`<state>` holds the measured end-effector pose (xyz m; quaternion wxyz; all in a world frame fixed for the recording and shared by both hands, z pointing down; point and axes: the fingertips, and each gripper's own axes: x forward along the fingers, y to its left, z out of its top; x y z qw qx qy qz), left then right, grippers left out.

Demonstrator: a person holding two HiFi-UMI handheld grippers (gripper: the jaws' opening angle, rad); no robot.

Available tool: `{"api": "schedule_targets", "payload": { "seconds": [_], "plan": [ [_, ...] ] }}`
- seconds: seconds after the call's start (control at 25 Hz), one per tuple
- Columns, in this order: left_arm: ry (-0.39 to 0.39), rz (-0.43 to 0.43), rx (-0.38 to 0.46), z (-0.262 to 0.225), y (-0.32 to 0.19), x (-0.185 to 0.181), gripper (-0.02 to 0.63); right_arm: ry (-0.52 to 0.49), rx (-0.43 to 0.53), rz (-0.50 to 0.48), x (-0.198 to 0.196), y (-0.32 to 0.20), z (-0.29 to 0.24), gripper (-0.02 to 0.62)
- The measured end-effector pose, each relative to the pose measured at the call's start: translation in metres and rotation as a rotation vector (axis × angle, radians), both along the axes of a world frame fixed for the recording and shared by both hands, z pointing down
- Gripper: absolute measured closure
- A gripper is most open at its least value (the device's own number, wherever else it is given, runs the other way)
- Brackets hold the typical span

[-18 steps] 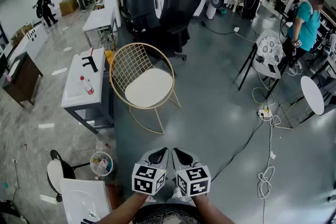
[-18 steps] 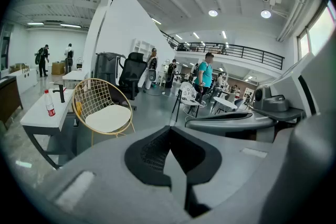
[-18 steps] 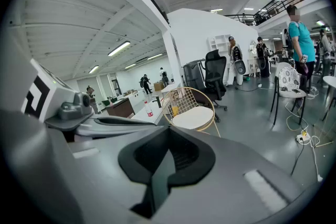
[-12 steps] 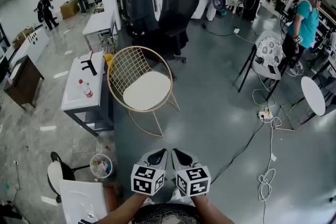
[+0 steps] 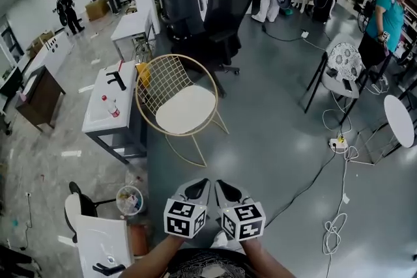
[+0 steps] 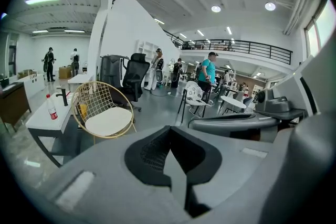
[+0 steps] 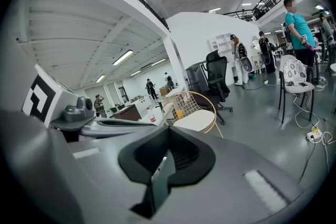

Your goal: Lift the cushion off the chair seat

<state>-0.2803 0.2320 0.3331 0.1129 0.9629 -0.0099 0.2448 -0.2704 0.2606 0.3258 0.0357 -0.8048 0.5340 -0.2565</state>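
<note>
A white round cushion point(image 5: 186, 109) lies on the seat of a gold wire chair point(image 5: 158, 78) in the middle of the head view. Both grippers hang side by side near the bottom edge, well short of the chair. My left gripper point(image 5: 197, 190) is shut with nothing in it, and so is my right gripper point(image 5: 227, 192). The left gripper view shows the cushion point(image 6: 109, 120) far ahead at the left, past the shut left gripper point(image 6: 169, 131). In the right gripper view the cushion point(image 7: 195, 120) sits ahead in the distance beyond the shut right gripper point(image 7: 168, 131).
A white table point(image 5: 104, 124) with a bottle point(image 5: 109, 106) stands left of the chair. Black office chairs point(image 5: 218, 16) stand behind it. A small bin point(image 5: 129, 200) sits at lower left. Cables point(image 5: 339, 218), a patterned chair point(image 5: 342, 65) and a round white table point(image 5: 399, 119) are at right; people stand far back.
The head view has drifted a little, so the room sits slightly more to the right. Both grippers stay shut, side by side, at the bottom. The cushion has not moved.
</note>
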Motion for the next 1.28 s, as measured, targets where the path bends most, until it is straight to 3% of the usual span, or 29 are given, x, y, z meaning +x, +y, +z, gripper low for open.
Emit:
{"api": "schedule_targets", "payload": {
  "seconds": [0.36, 0.68, 1.28],
  "plan": [
    [-0.006, 0.012, 0.019, 0.003, 0.005, 0.017, 0.615, -0.022, 0.002, 0.011, 0.017, 0.007, 0.009, 0.597],
    [-0.002, 0.050, -0.036, 0.017, -0.009, 0.053, 0.615, -0.027, -0.057, 0.043, 0.047, -0.004, 0.024, 0.597],
    [0.022, 0.081, -0.092, 0.016, -0.128, 0.124, 0.614, 0.002, -0.112, 0.043, 0.113, -0.124, 0.016, 0.597]
  ]
}}
